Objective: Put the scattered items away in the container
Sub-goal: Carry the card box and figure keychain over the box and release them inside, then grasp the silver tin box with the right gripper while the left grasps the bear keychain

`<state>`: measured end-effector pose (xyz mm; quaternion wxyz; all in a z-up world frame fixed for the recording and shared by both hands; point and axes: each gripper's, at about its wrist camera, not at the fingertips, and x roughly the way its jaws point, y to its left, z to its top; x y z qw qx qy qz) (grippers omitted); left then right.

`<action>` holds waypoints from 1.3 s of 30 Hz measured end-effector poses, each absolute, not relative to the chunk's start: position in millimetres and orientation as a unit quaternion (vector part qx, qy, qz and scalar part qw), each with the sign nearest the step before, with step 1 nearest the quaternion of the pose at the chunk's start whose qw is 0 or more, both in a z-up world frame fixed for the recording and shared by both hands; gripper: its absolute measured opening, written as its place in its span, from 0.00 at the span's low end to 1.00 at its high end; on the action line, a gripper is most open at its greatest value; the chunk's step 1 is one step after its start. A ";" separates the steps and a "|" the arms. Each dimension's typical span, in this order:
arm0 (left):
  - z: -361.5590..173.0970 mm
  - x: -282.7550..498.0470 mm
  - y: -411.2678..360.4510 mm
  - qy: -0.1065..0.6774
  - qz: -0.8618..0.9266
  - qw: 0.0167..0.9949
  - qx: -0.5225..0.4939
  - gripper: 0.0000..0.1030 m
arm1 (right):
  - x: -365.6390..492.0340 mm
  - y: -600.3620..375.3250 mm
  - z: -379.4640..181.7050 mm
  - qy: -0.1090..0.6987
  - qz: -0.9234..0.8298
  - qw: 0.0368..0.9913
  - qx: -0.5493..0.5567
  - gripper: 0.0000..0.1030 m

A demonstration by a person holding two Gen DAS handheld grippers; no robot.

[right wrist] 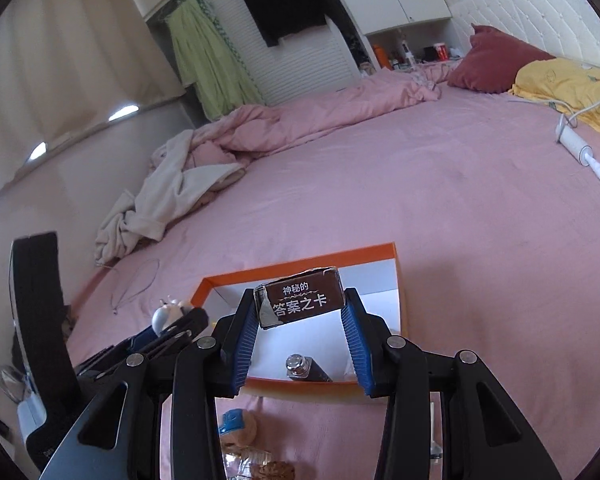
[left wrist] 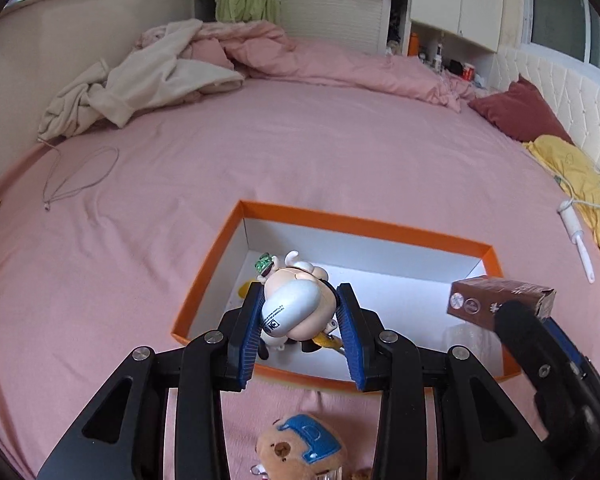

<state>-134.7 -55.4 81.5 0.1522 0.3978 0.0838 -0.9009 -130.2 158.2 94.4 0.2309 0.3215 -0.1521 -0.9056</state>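
Observation:
An orange box [left wrist: 342, 222] with a white inside lies open on the pink bed. My left gripper [left wrist: 300, 294] is shut on a cartoon figurine [left wrist: 296, 306] and holds it over the box's left part. My right gripper [right wrist: 300, 300] is shut on a brown card box [right wrist: 300, 299] with Chinese lettering and holds it over the orange box [right wrist: 300, 266]. In the left wrist view the card box [left wrist: 500, 298] hangs over the orange box's right end. A small bottle with a silver cap [right wrist: 298, 366] lies inside the box. A bear plush with a blue cap [left wrist: 300, 448] lies on the bed in front of the box.
A thin cord [left wrist: 80, 176] lies on the sheet at left. A white lint roller [left wrist: 576, 236] lies at right near a yellow cloth [left wrist: 580, 184]. A crumpled duvet and beige garment [left wrist: 148, 80] are at the far side. Wrapped snacks [right wrist: 260, 466] lie beside the plush.

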 end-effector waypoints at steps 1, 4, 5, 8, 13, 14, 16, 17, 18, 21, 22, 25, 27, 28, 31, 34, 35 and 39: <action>79.7 -134.8 -54.3 0.080 -0.900 0.153 0.400 0.49 | -131.2 156.7 89.4 -0.151 -0.905 0.227 0.327 0.41; 74.2 -135.1 -51.0 0.068 -0.898 0.155 0.406 0.61 | -134.0 152.2 74.7 -0.149 -0.902 0.214 0.345 0.43; 72.3 -135.2 -49.9 0.065 -0.897 0.156 0.408 0.63 | -134.9 150.7 69.7 -0.148 -0.900 0.210 0.351 0.43; 66.8 -135.5 -46.6 0.053 -0.895 0.159 0.413 0.67 | -137.1 147.0 56.7 -0.145 -0.898 0.198 0.366 0.41; 61.3 -135.5 -41.4 0.035 -0.892 0.162 0.420 0.68 | -135.4 148.9 56.6 -0.145 -0.898 0.198 0.366 0.41; 61.8 -134.9 -40.6 0.032 -0.892 0.162 0.420 0.68 | -134.1 150.0 56.9 -0.148 -0.898 0.197 0.365 0.41; 63.0 -133.1 -39.1 0.028 -0.893 0.161 0.419 0.68 | -130.2 152.8 57.5 -0.151 -0.898 0.198 0.363 0.41; 63.6 -132.2 -38.3 0.026 -0.894 0.160 0.418 0.68 | -128.2 154.1 57.8 -0.152 -0.898 0.198 0.362 0.41; 65.1 -130.2 -38.0 0.027 -0.895 0.158 0.416 0.68 | -125.8 156.4 58.1 -0.155 -0.898 0.198 0.360 0.41; 72.2 -118.7 -39.6 0.044 -0.899 0.154 0.408 0.68 | -115.9 168.4 59.4 -0.164 -0.899 0.194 0.356 0.43; 74.9 -111.3 -41.6 0.054 -0.898 0.156 0.408 0.68 | -112.6 172.4 59.9 -0.168 -0.900 0.192 0.354 0.44; 76.4 -81.3 -54.1 0.120 -0.891 0.164 0.406 0.68 | -102.7 184.3 61.2 -0.178 -0.900 0.188 0.349 0.54; 71.6 -56.4 -66.3 0.186 -0.881 0.168 0.402 0.68 | -95.0 197.9 56.6 -0.192 -0.897 0.185 0.354 0.55; 65.3 -44.5 -71.4 0.217 -0.874 0.169 0.400 0.68 | -92.0 204.9 52.2 -0.202 -0.892 0.185 0.360 0.55; 39.4 -18.3 -79.8 0.269 -0.854 0.174 0.411 0.68 | -83.5 221.4 35.0 -0.214 -0.879 0.180 0.387 0.55; 18.0 -2.0 -83.8 0.282 -0.843 0.178 0.422 0.68 | -73.1 233.6 20.5 -0.222 -0.868 0.174 0.409 0.55; 16.2 3.1 -83.8 0.285 -0.849 0.172 0.411 0.68 | -69.4 237.0 16.8 -0.226 -0.864 0.176 0.414 0.55; 17.8 5.3 -81.0 0.286 -0.853 0.148 0.411 0.68 | -65.1 231.9 15.7 -0.221 -0.841 0.248 0.427 0.55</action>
